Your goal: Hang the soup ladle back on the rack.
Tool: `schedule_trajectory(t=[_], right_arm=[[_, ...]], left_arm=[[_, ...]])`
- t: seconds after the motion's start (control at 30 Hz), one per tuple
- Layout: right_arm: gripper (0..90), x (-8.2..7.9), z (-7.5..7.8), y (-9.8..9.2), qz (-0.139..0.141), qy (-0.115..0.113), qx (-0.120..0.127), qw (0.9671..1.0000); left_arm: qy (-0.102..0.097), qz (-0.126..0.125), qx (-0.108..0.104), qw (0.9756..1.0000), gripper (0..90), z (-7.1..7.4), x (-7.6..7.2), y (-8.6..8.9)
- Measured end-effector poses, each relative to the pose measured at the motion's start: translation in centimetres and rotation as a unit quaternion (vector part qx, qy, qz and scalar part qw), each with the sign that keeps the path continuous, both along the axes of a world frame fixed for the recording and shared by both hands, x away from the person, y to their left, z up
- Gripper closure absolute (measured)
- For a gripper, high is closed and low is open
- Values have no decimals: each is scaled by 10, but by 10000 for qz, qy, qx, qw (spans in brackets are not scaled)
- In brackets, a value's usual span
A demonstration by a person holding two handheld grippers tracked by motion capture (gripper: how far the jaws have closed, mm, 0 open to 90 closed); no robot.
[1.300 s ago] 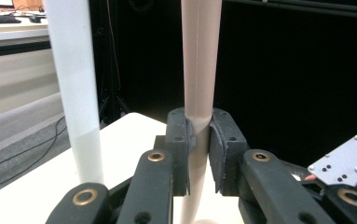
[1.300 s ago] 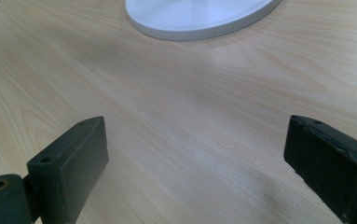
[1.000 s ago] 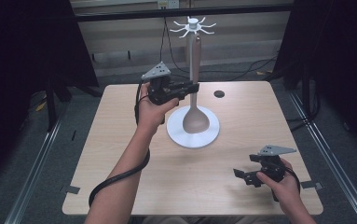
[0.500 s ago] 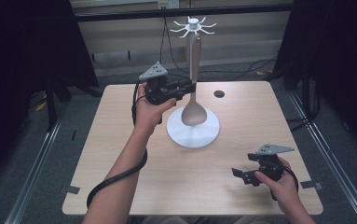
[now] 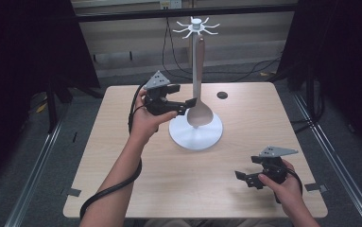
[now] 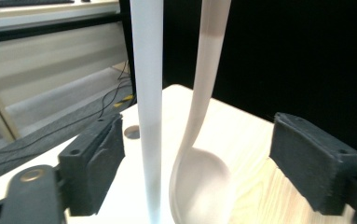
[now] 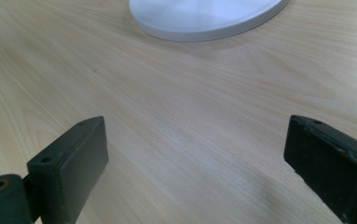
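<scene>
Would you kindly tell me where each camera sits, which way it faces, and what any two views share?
High view: above the person's side, facing forward and down on the table; both forearms, left claw, right claw.
Left gripper view: rides the left claw, open jaws toward stand pole and hanging spoon.
Right gripper view: rides the right claw, open, facing the stand base.
Shared: stand, tabletop.

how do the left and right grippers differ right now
The left gripper is raised at the white stand, its jaws around both the pole and the hanging spoon; the right gripper sits low near the table's front edge, with only bare wood between its jaws. Both are open and hand-held.
</scene>
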State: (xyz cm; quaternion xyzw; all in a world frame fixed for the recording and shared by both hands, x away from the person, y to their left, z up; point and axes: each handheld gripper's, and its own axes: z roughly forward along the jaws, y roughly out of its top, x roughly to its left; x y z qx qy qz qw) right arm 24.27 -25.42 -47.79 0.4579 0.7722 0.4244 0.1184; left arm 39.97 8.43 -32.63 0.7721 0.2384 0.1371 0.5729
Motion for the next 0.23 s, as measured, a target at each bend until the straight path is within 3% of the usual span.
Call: schedule_trajectory(t=[0.23], right_arm=[[59,0,0,0,7,-22,-7,10000]], left_arm=[[5,-12,30,10000,157,-1,-4,6]])
